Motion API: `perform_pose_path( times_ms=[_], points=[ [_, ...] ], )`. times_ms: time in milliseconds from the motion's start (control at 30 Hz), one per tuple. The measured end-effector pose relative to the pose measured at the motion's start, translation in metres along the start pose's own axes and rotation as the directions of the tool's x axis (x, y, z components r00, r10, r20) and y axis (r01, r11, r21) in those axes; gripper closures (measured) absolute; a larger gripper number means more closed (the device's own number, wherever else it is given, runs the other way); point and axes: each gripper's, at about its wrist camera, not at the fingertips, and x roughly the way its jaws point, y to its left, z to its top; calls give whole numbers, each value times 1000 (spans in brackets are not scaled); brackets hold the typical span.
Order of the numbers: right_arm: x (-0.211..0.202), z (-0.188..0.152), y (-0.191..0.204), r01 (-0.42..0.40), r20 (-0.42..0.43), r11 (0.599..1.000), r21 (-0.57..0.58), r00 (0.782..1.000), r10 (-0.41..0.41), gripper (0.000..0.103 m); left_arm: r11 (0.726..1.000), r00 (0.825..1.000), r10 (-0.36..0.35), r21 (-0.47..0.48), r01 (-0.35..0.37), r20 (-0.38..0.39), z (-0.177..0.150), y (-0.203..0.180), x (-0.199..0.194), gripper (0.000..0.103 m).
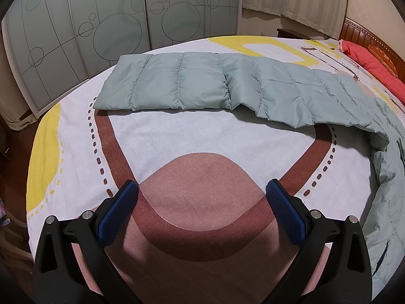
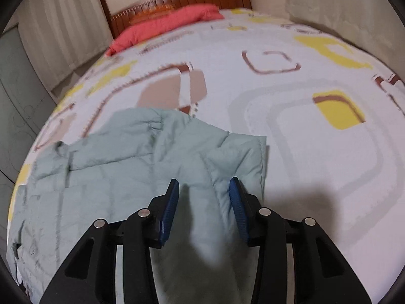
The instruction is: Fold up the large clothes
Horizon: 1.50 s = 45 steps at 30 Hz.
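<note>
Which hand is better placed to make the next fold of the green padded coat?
Right. The right tongs already straddle a fold of the green padded coat, though whether they pinch it is unclear. The left tongs hang open over bare bedspread, short of the coat.

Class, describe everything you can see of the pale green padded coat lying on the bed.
The coat is pale grey-green, puffy and quilted in stitched panels, of smooth, faintly shiny fabric. It lies flat and long across the patterned bedspread, one end draping over the bed's near edge. In the right wrist view a padded fold rises between the right gripper, whose blue pads appear to press it. The left gripper is open and clear of it.
</note>
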Motion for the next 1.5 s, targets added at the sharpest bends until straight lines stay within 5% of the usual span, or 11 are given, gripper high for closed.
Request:
perform_pose_path(
  times_ms=[167, 400, 533, 833, 933, 1033, 1133, 1333, 1433, 1467, 1500],
  points=[
    [16, -25, 5, 6, -58, 999, -43, 998, -8, 60, 1000, 1000, 3, 2, -3, 0, 0, 0, 1, 2],
    [-36, -38, 31, -23, 4, 999, -26, 1000, 23, 60, 1000, 1000, -1, -1, 1, 1, 0, 2, 1, 2],
    [-17, -59, 37, -2, -39, 999, -42, 999, 0, 59, 1000, 1000, -5, -3, 5, 2, -1, 1, 0, 2],
    [-15, -66, 49, 28, -6, 996, -87, 1000, -29, 45, 999, 999, -46, -29, 45, -23, 2, 5, -1, 2],
    [-12, -70, 53, 31, -4, 994, -109, 999, -31, 41, 992, 993, -113, -63, 112, -24, 7, 15, -4, 2],
    [-13, -72, 54, 27, 1, 994, -106, 1000, -27, 40, 956, 971, -236, -168, 240, 41, 15, 40, -4, 2],
    [-14, -73, 54, -7, 5, 996, -91, 1000, 7, 36, 924, 966, -251, -282, 258, 63, 29, 66, 11, 2],
    [-13, -72, 54, -22, 10, 996, -91, 1000, 23, 29, 814, 939, -305, -468, 344, 158, 59, 112, 43, 5],
    [-13, -73, 55, -32, 9, 995, -98, 999, 33, 25, 779, 942, -288, -531, 334, 170, 65, 122, 46, 25],
    [-12, -73, 56, -30, 9, 994, -102, 999, 31, 24, 775, 939, -291, -531, 343, 181, 66, 124, 46, 50],
    [-12, -73, 55, -30, 9, 994, -103, 999, 31, 24, 755, 919, -342, -524, 394, 198, 66, 127, 50, 64]
  ],
)
